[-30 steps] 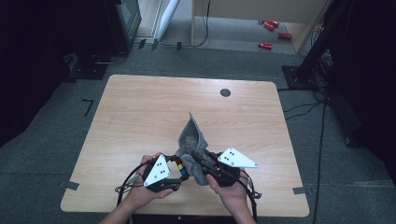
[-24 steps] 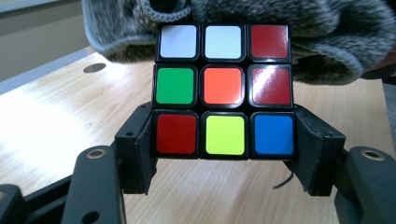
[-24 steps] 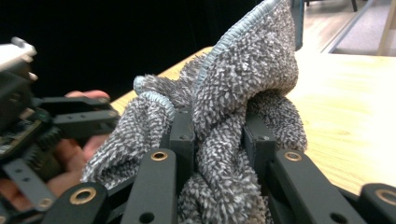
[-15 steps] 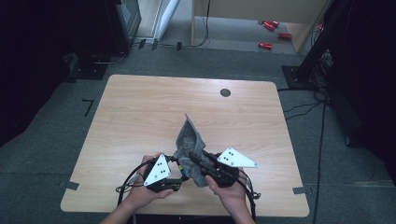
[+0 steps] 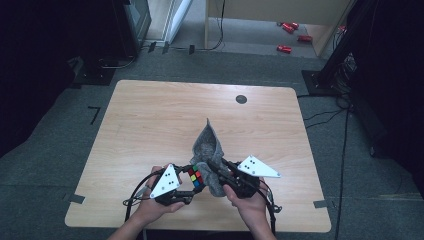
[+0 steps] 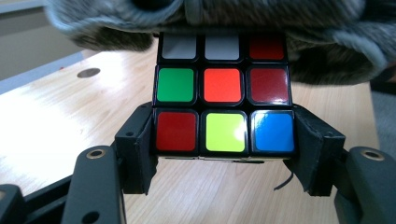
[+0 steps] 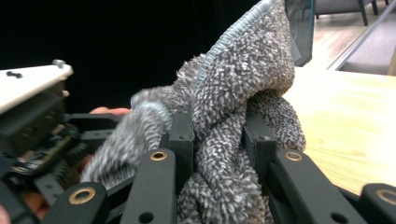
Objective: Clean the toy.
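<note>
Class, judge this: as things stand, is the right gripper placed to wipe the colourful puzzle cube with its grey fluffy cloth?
Probably yes. The right gripper pinches the grey fluffy cloth, which already drapes against the colourful puzzle cube clamped in the left gripper; nothing stands between them.

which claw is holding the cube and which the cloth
The left claw clamps the colourful puzzle cube by its bottom row; the right claw pinches the grey fuzzy cloth bunched between its jaws.

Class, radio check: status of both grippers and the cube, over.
Left gripper shut on puzzle cube. Right gripper shut on grey cloth, draped against cube's top. Table unobstructed.
</note>
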Tool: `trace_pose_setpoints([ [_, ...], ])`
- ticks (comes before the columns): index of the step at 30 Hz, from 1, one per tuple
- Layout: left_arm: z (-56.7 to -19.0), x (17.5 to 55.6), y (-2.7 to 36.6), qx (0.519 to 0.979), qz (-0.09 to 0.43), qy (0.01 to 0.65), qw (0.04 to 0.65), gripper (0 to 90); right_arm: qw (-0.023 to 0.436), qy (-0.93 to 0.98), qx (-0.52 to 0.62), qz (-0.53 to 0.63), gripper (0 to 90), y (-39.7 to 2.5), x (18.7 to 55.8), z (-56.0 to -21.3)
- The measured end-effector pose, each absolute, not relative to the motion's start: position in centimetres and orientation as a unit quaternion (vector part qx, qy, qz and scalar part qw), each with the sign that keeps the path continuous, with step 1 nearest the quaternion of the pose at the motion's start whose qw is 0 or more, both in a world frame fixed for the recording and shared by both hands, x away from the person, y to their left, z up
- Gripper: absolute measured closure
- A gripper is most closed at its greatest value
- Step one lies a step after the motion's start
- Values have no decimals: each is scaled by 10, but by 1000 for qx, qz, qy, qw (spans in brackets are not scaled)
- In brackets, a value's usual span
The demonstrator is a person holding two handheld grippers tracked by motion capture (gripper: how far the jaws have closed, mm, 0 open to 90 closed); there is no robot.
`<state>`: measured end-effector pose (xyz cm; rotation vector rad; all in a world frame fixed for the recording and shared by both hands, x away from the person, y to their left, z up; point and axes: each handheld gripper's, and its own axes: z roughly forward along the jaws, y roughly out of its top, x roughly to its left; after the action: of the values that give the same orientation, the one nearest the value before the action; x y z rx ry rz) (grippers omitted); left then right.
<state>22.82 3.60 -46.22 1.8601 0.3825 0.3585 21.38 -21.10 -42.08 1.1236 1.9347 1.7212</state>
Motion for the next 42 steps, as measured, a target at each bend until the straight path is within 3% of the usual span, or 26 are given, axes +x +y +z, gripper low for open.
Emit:
trace_pose_setpoints([
  [9,-460,232,42,785,156,172,575,347,140,665,406,611,702,-218,216,-423],
  [14,-459,232,39,792,172,183,556,347,161,675,400,599,699,-215,215,-421],
  [19,-464,237,25,838,188,225,461,347,243,706,368,554,692,-203,208,-423],
  [22,-463,235,18,844,179,236,447,347,300,750,305,504,695,-178,200,-427],
  [25,-462,232,12,857,191,231,420,347,328,771,281,468,698,-160,194,-437],
  [34,-462,231,13,858,181,224,426,348,366,754,315,445,698,-174,201,-435],
  [42,-461,231,15,854,181,221,434,348,357,777,273,440,694,-152,190,-435],
])
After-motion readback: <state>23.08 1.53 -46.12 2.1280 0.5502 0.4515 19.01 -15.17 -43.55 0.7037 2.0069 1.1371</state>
